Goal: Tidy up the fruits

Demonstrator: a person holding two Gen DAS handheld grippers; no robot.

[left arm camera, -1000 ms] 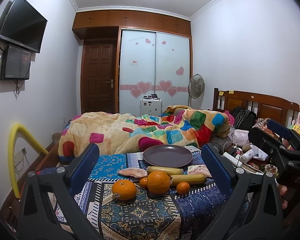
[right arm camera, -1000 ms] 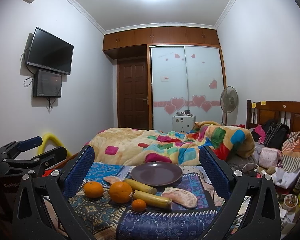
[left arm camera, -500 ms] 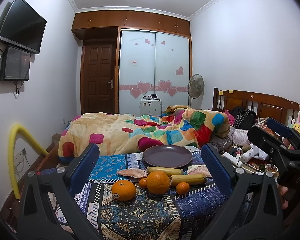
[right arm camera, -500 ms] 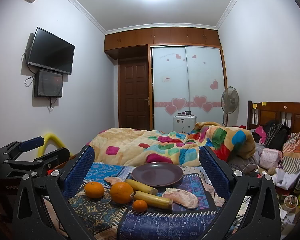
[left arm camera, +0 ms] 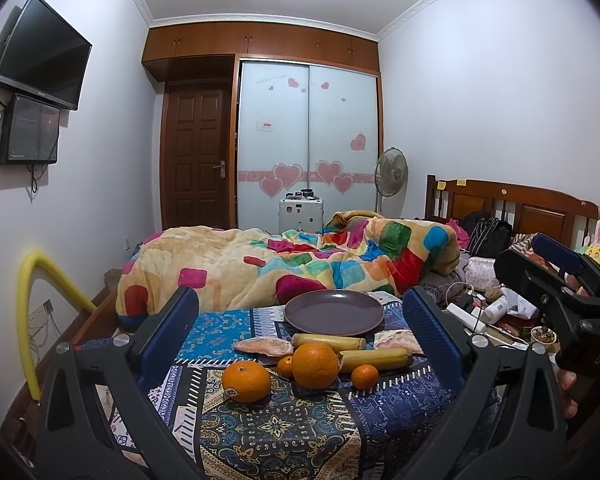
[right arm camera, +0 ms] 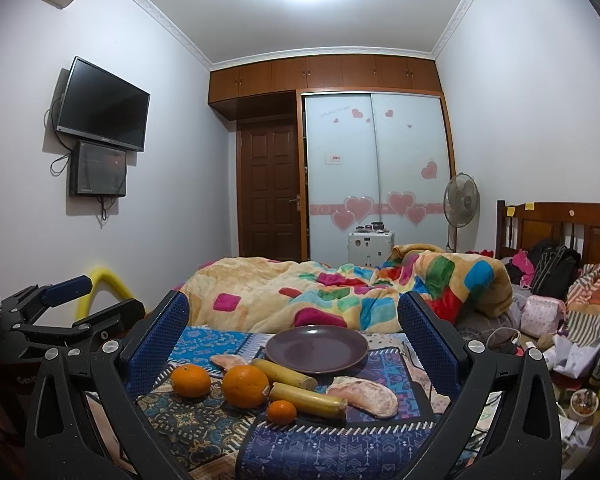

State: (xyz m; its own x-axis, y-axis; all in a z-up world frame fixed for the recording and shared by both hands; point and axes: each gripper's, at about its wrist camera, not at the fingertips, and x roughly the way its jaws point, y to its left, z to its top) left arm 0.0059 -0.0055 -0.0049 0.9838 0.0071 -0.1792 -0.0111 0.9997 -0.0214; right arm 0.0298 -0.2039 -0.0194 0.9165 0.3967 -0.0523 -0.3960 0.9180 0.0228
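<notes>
Evidently nothing is being held yet: the left gripper (left arm camera: 300,320) is being kept with its jaws spread wide and empty, and the right gripper (right arm camera: 292,320) is being presented the same way, wide apart with nothing between the pads. Both tools are being aimed forward over the patterned cloth (left arm camera: 284,432), clear of the fruit.

All fruit is being seen ahead of the fingers, between the two blue pads in each wrist view. Nearest the left tool, a medium orange (left arm camera: 246,382) is being noted slightly left of centre, a larger orange (left arm camera: 315,365) just to its right, and two small mandarins (left arm camera: 365,376) flanking the large one. Beyond these, two bananas (left arm camera: 374,358) are being seen lying crosswise, roughly parallel, one behind the other. Two pale pinkish peeled segments (right arm camera: 362,396) are being seen beside the bananas, one at each end of the group; what kind of fruit they are cannot be told.

Farthest ahead, the dark plate (left arm camera: 300,320) is being recorded as bare, with nothing on it.

Progress is being judged as nil: no piece is being shown on the plate. Every piece is still being left to move, presumably onto the plate, though the intended arrangement cannot be told.
</notes>
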